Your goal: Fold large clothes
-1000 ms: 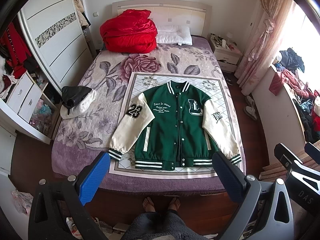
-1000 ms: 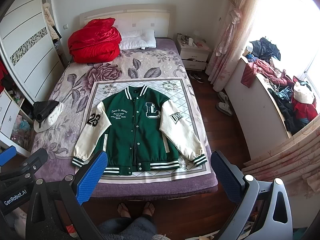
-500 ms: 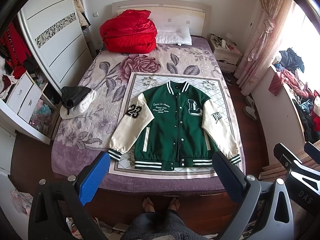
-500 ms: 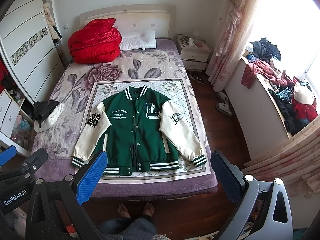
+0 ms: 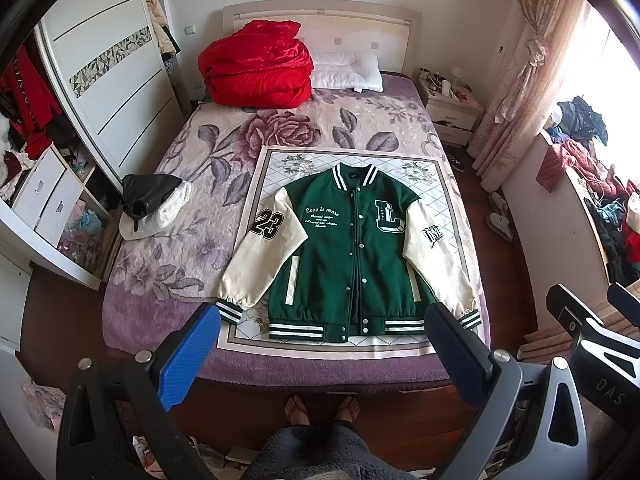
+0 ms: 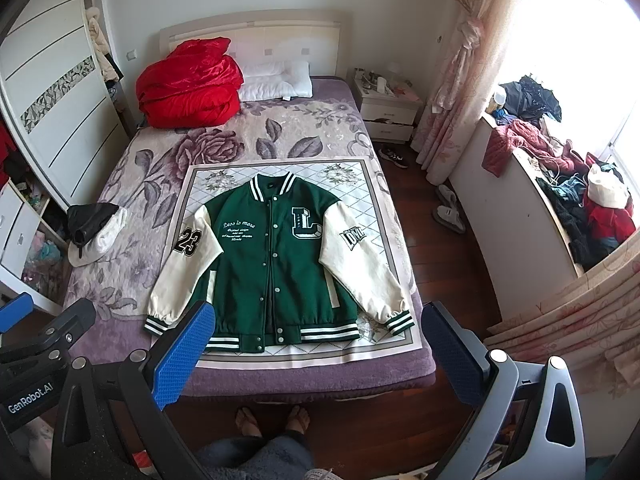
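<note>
Both claws released, empty, held high, well apart from bed.
Left claw, right claw: jaws wide.
Varsity jacket ahead and below both claws, flat, front up, snapped shut, sleeves splayed, on quilted mat.
Judged step: approach for first fold.
Advice: left claw to left cuff, right claw to right cuff; pinch ribbing only, fold sleeves across chest, keep hem square.
</note>
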`<state>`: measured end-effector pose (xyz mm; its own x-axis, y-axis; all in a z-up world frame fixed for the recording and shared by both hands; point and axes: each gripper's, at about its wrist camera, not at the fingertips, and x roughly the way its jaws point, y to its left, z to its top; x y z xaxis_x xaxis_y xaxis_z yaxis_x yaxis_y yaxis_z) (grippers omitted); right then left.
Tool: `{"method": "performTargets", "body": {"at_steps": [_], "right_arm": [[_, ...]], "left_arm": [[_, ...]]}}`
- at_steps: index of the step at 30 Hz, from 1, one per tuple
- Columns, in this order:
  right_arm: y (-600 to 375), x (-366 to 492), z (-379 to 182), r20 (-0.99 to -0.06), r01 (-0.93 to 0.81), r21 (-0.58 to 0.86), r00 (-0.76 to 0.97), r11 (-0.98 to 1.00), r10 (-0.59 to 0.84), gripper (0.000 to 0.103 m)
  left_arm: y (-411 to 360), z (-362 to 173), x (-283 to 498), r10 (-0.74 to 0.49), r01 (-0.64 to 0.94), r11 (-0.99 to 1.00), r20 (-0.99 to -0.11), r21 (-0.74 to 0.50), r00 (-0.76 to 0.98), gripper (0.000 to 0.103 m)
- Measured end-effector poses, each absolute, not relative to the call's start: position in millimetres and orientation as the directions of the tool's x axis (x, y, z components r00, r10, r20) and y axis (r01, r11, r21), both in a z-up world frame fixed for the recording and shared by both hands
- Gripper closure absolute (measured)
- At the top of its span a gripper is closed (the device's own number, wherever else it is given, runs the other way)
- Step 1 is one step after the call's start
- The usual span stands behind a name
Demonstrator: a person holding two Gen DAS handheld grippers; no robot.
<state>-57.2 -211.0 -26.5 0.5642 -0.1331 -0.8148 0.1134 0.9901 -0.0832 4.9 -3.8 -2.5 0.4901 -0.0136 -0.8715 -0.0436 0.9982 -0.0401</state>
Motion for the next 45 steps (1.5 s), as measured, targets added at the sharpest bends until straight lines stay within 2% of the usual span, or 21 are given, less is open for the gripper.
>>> {"method": "performTargets", "body": {"at_steps": [13, 17, 21, 24, 25, 26, 27, 30, 32, 34, 38, 45], "right_arm": [[-205.1, -46.3, -26.6, -0.818, 0.119, -0.088, 0.558, 0.989, -0.140, 0.000], [-208.9, -33.1, -34.1, -0.825, 0.148, -0.085, 0.544, 0.985, -0.154, 0.000], [-232.3, -7.6, -77.4, -0.841, 0.227, -0.038, 0.518, 0.973, -0.153, 0.000], [-272.4, 6.7, -131.2, -0.869, 0.336, 0.014, 0.470, 0.942, -0.155, 0.003], [-289.0, 10.3, -151.5, -0.879, 0.371, 0.046, 0.456, 0.927, -0.139, 0.018], [-308.3, 15.1, -174.8, -0.886, 0.401, 0.083, 0.450, 0.912, -0.117, 0.040], [-324.0, 19.6, -196.9, -0.898, 0.431, 0.094, 0.425, 0.897, -0.110, 0.046], [-385.2, 29.7, -283.9, -0.936, 0.559, 0.225, 0.351, 0.798, 0.017, 0.045], [-425.9, 32.6, -348.1, -0.931, 0.647, 0.333, 0.341, 0.686, 0.130, 0.032], [-471.4, 33.2, -425.8, -0.906, 0.726, 0.422, 0.359, 0.543, 0.224, 0.030], [-540.2, 36.0, -557.4, -0.904, 0.824, 0.420, 0.343, 0.380, 0.257, 0.030], [-604.4, 55.6, -719.1, -0.874, 0.890, 0.433, 0.376, 0.141, 0.308, 0.030]], "left_arm": [[-8.8, 1.0, 25.2, -0.038, -0.026, 0.998, -0.877, -0.058, 0.479, 0.000], [-2.7, -15.7, 45.7, -0.005, -0.034, 0.999, -0.863, -0.026, 0.505, 0.000], [5.2, -54.3, 79.1, 0.031, -0.045, 0.999, -0.850, 0.009, 0.525, 0.000], [0.8, -95.6, 108.1, 0.093, -0.057, 0.996, -0.842, 0.074, 0.532, 0.000], [-2.7, -111.2, 118.3, 0.117, -0.060, 0.993, -0.842, 0.101, 0.527, 0.000], [-6.9, -129.3, 128.9, 0.138, -0.065, 0.990, -0.848, 0.122, 0.512, 0.000], [-9.4, -145.1, 135.8, 0.149, -0.070, 0.989, -0.856, 0.132, 0.495, 0.000], [-23.8, -202.1, 162.7, 0.177, -0.095, 0.984, -0.896, 0.151, 0.407, 0.000], [-35.7, -234.0, 174.9, 0.210, -0.107, 0.977, -0.909, 0.183, 0.361, 0.000], [-50.9, -266.6, 187.9, 0.238, -0.114, 0.971, -0.917, 0.212, 0.321, 0.000], [-76.4, -343.9, 216.5, 0.266, -0.120, 0.962, -0.937, 0.244, 0.226, 0.000], [-121.8, -451.0, 248.5, 0.295, -0.086, 0.954, -0.947, 0.286, 0.124, 0.000]]}}
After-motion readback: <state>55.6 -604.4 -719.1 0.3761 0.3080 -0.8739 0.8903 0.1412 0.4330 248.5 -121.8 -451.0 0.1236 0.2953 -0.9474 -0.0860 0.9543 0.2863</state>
